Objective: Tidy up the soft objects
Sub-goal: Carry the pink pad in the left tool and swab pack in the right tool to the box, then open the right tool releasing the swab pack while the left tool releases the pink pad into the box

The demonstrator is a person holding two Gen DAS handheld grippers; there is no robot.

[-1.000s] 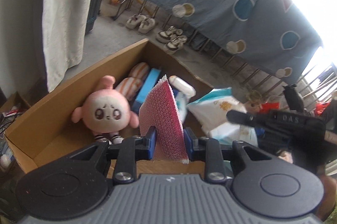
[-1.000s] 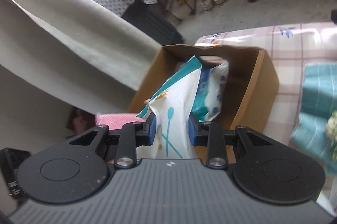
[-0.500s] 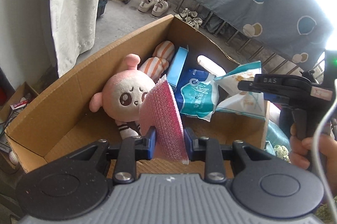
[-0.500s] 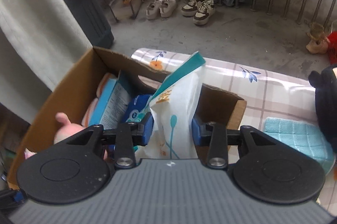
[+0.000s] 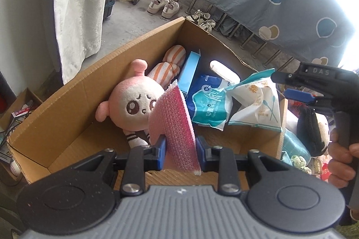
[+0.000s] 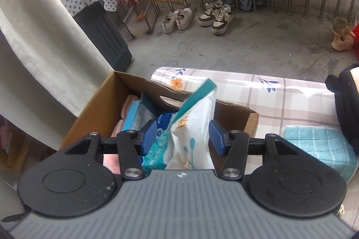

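**Sponge cloth gripped over the cardboard box**

The left gripper (image 5: pixel 181 150) pinches a pink dimpled sponge cloth (image 5: pixel 172 124) upright above the cardboard box (image 5: pixel 67 108). Inside the box lie a pink plush doll (image 5: pixel 132 107), striped socks (image 5: pixel 169 64), a blue carton (image 5: pixel 190 73) and a wipes pack (image 5: pixel 208 106). The right gripper (image 6: pixel 182 137) stands wide apart around a white-teal pouch (image 6: pixel 193 126) resting in the box.

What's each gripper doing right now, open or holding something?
Left gripper: shut on the pink cloth.
Right gripper: open, white packet loose between its fingers.
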